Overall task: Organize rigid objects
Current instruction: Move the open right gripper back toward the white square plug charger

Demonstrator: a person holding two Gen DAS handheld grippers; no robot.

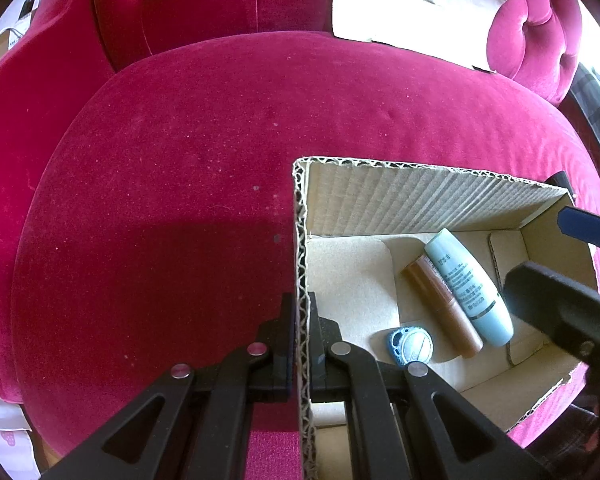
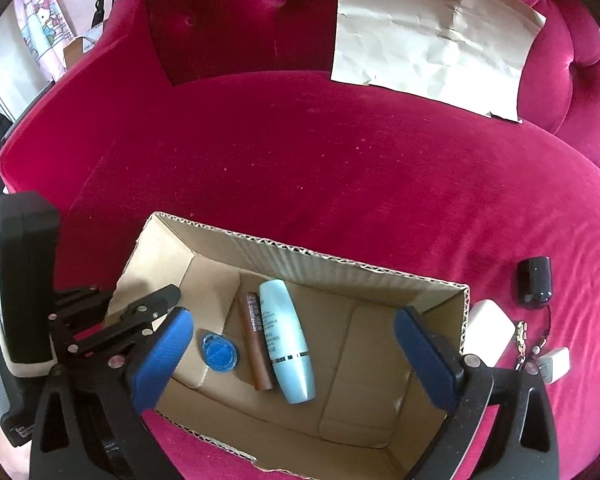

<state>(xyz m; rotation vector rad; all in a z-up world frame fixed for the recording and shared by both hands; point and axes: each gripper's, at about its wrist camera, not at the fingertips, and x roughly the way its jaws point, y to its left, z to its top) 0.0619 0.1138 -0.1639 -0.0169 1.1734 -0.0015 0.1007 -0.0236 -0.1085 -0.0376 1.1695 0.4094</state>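
A crimson velvet sofa [image 2: 320, 152] fills both views, its seat cushion spread wide under everything else. A creased sheet of brown paper [image 2: 432, 28] leans against the tufted backrest at the upper right.

On the seat sits an open cardboard box [image 2: 340, 268], its corrugated rim exposed all round. The left gripper [image 1: 300, 344] is clamped on the box's left wall, one finger outside against the velvet and the other inside, the cardboard edge pinched between them. The right gripper [image 2: 296, 344] hangs over the box with its blue-padded fingers [image 2: 164, 352] spread as wide as they go; nothing is between them and the pads touch nothing.

Inside, on the box floor, lie three things side by side. The pale blue bottle [image 2: 286, 344] lies flat, its long axis running from the far wall toward the camera in the right wrist view, the rounded cap end nearest, marked off by a thin silver band. Touching its left flank, the brown tube [image 2: 256, 344] lies flat and roughly parallel, a little shorter, its printed end toward the far wall. Left of that, just apart, rests a small round blue tag [image 2: 219, 354], lying flat.

Outside the box on the right, on the velvet, are a white rounded case [image 2: 486, 330] just beside the box wall, a black glossy pouch-like object [image 2: 534, 282] beyond it, a white charger plug [image 2: 556, 364], and a small metal charm on a cord [image 2: 520, 338] between them.
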